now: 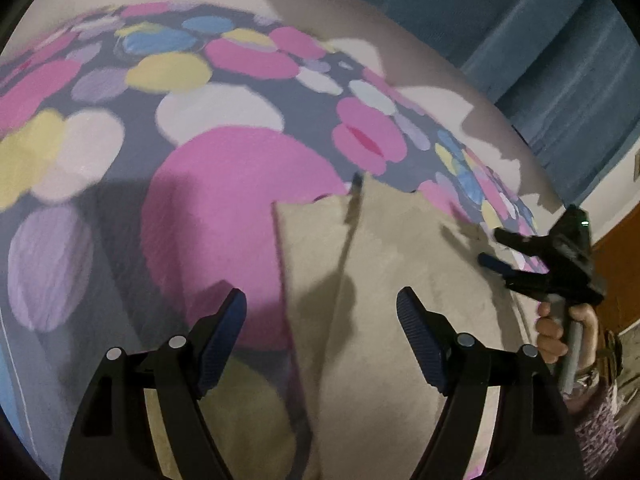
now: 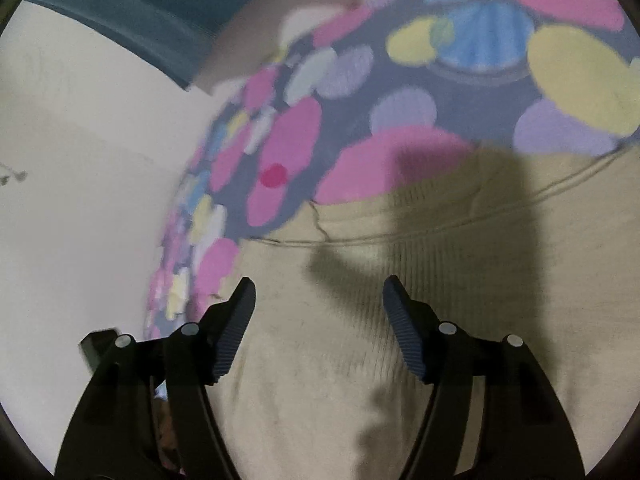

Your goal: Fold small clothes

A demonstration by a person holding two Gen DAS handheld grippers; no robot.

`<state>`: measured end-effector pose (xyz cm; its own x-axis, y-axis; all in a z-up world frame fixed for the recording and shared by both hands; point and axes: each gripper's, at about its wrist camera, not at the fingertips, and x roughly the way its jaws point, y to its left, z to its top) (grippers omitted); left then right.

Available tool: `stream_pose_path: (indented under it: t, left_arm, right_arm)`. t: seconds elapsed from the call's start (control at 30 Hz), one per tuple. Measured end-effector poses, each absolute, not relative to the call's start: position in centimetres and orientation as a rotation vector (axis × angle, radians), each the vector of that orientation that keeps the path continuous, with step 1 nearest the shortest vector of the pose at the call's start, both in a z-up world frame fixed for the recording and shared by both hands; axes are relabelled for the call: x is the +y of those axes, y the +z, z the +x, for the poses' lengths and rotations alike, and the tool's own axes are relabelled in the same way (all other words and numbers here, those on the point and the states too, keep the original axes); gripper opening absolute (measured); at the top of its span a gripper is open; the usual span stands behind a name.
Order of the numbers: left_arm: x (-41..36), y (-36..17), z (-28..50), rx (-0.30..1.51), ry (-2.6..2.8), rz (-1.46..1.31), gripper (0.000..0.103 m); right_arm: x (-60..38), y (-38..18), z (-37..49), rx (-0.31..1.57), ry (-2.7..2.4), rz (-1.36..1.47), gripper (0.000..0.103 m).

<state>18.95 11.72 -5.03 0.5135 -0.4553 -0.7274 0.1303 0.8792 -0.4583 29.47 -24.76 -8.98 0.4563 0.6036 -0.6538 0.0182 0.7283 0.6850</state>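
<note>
A beige knit garment (image 1: 400, 280) lies on a bedspread (image 1: 224, 184) patterned with pink, yellow, blue and lilac circles. In the left wrist view a flap of it lies folded over on its left side. My left gripper (image 1: 320, 308) is open and empty, hovering just above the garment's left part. My right gripper (image 1: 494, 248) shows at the garment's right edge, held by a hand, open. In the right wrist view the right gripper (image 2: 318, 292) is open and empty over the garment (image 2: 360, 340), near its ribbed hem.
A pale wall (image 2: 80, 160) and blue curtains (image 1: 540, 40) stand behind the bed. An orange-brown surface (image 1: 616, 272) lies at the far right. The bedspread's edge (image 2: 172, 264) drops off to the left in the right wrist view.
</note>
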Motion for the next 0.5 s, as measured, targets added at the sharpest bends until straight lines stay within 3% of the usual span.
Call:
stream_pose_path:
  t: [0.2, 0.5]
  left_arm:
    - [12.3, -6.0, 18.6, 0.986, -0.377, -0.414, 0.076]
    - [11.8, -6.2, 18.3, 0.974, -0.394, -0.401, 0.076]
  right_arm:
    - [-24.9, -8.7, 28.4, 1.017, 0.384, 0.727, 0.069]
    - [-23.3, -7.6, 20.2, 1.016, 0.425, 0.669, 0.07]
